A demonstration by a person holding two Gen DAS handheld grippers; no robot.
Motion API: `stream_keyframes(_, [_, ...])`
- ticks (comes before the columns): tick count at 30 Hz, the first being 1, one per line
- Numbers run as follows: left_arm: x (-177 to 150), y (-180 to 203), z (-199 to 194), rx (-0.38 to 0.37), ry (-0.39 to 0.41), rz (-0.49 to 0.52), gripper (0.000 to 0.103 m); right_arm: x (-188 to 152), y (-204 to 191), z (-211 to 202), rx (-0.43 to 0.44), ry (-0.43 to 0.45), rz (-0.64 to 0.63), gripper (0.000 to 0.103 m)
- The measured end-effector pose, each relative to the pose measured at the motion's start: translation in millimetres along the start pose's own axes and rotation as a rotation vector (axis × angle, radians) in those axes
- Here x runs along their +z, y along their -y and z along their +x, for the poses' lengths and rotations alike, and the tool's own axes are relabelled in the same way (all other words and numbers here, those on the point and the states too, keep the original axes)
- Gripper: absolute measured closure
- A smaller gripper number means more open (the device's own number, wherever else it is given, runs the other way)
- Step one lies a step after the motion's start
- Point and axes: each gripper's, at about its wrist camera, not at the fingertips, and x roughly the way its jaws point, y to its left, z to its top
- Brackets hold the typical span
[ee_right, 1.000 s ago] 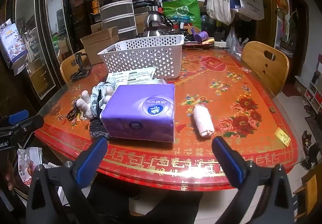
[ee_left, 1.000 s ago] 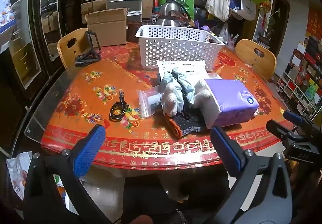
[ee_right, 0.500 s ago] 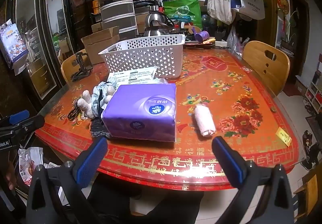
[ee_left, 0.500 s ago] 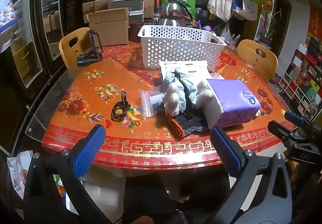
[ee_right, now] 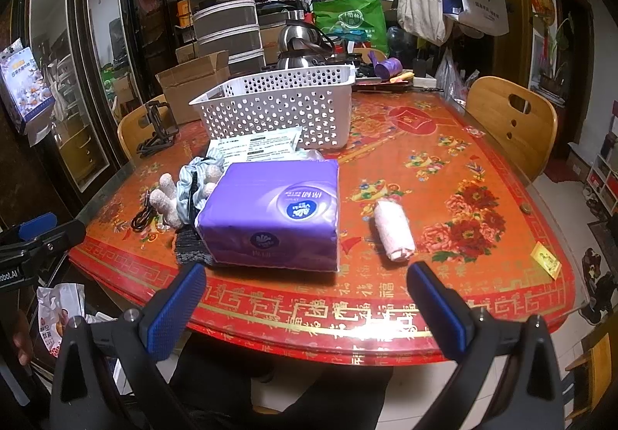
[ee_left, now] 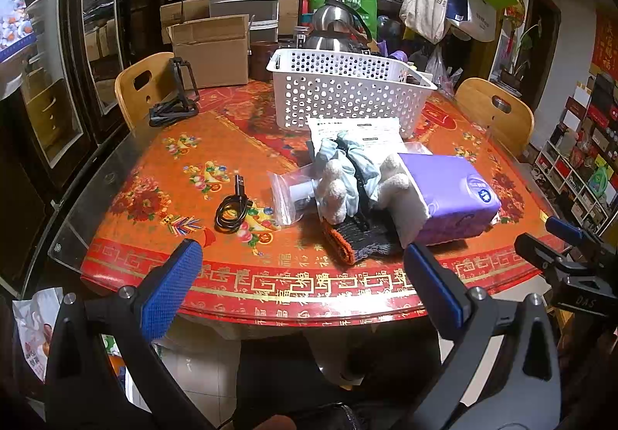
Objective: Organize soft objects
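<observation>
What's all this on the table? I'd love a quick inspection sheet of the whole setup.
Surface: red floral table under clear cover.
Job's things: purple tissue pack, plush toy, rolled pink towel, dark knit item; white basket behind them.
Clutter: zip bag, printed sheet, yellow card.
Grippers: left gripper and right gripper open, holding nothing.
Cables: coiled black cable.
Surroundings: wooden chairs, cardboard box, hanging bags.

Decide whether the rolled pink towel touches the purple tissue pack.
Apart. The right wrist view shows bare tablecloth between the rolled pink towel and purple tissue pack.
</observation>
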Motion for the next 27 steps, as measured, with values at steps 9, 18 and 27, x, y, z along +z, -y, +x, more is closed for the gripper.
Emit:
stream_keyframes(9, [1.4, -3.3, -0.2, 0.003, 0.001, -0.007, 0.0, 0.5, -0.5, -0.2, 0.002, -0.001, 0.0, 0.0])
stream_keyframes(18, [1.4, -3.1, -0.3, 0.002, 0.001, -0.009, 0.0, -0.7, -1.3, -0.2, 0.003, -0.002, 0.001, 0.0])
stream_keyframes(27, [2.0, -3.7, 0.3, 0.003, 0.001, -0.01, 0.0, -0.7, -0.8, 0.5, 0.004, -0.004, 0.002, 0.0])
